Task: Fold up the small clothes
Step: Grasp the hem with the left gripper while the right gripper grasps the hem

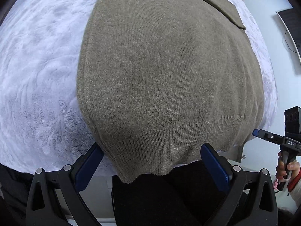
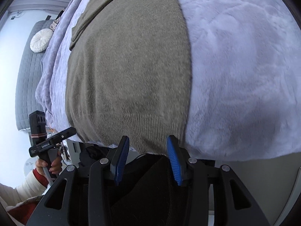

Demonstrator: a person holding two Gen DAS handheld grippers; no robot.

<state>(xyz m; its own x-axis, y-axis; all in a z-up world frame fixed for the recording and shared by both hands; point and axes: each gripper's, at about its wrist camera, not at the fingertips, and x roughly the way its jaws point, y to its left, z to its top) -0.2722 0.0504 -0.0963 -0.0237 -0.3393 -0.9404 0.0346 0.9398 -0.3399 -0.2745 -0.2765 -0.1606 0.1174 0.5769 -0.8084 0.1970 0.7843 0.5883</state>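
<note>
An olive-grey knit sweater (image 1: 165,71) lies flat on a pale lavender fleece blanket (image 1: 37,75), its ribbed hem hanging slightly over the near edge. My left gripper (image 1: 152,148) is open, its blue pads on either side of the hem's left part. In the right wrist view the same sweater (image 2: 128,71) fills the middle, and my right gripper (image 2: 148,143) is open with the hem's right corner between its pads. Each gripper shows in the other's view, at the far right (image 1: 257,132) and at the lower left (image 2: 71,130).
The blanket (image 2: 244,75) covers a bed. A grey quilted headboard (image 2: 28,66) with a round white cushion (image 2: 41,40) stands at the left. Folded cloth lies at the sweater's far end (image 1: 216,5). Dark trousers (image 1: 160,197) stand below the edge.
</note>
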